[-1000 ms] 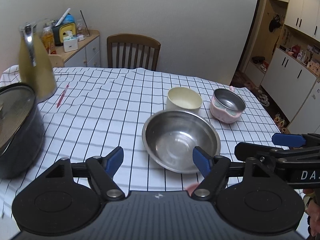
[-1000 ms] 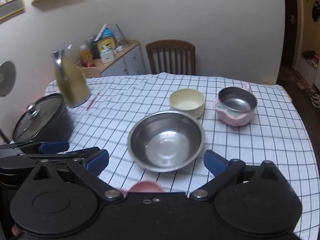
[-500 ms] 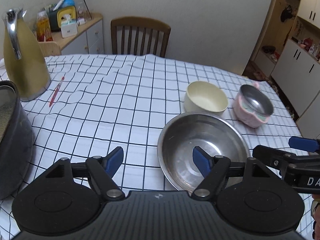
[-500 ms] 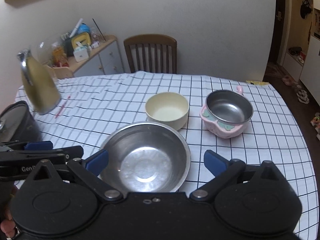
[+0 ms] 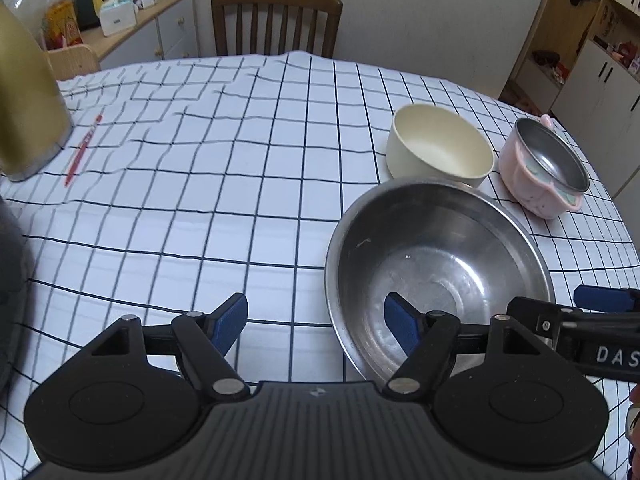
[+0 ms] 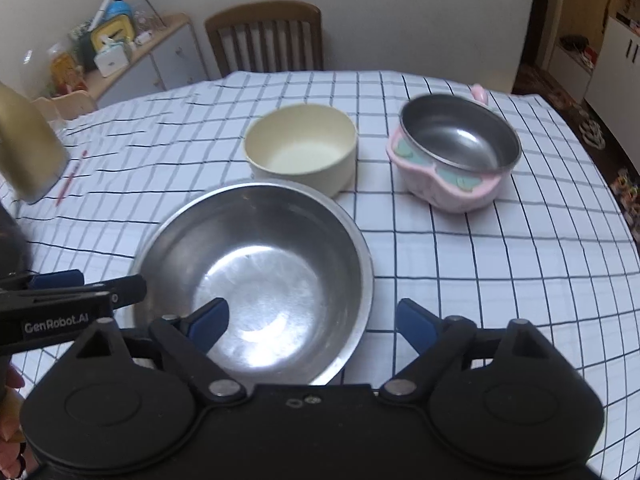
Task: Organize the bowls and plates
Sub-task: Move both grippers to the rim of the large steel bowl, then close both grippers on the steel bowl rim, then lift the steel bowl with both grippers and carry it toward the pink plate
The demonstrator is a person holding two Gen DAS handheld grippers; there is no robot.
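Change since earlier: both grippers had closed in on the large steel bowl [image 5: 438,268], which filled far more of each wrist view than a second before; the bowls themselves kept their places on the cloth.
Landmark: the large steel bowl [image 6: 256,276] sat upright and empty on the checked tablecloth [image 5: 224,184], nearest the grippers.
Left gripper [image 5: 316,322]: jaws were spread wide, holding nothing; its right blue pad [image 5: 402,326] hung over the steel bowl's interior, its left pad over bare cloth to the left of the bowl.
Right gripper [image 6: 312,324]: jaws were likewise wide apart and empty; its left pad [image 6: 210,322] hung over the steel bowl's inside, its right pad over cloth just right of the bowl's rim.
Contact: whether either pad touched the bowl could not be told.
Cream bowl [image 6: 302,148]: stood upright just behind the steel bowl, close to or touching its far rim.
Pink bowl with steel liner [image 6: 456,152]: stood behind and to the right of the steel bowl, apart from it, beside the cream bowl.
Gold jug [image 5: 28,108]: stood far left of the steel bowl, with a red pen [image 5: 84,150] lying beside it.
Wooden chair [image 5: 276,20]: stood past the table's far edge, behind the steel bowl.
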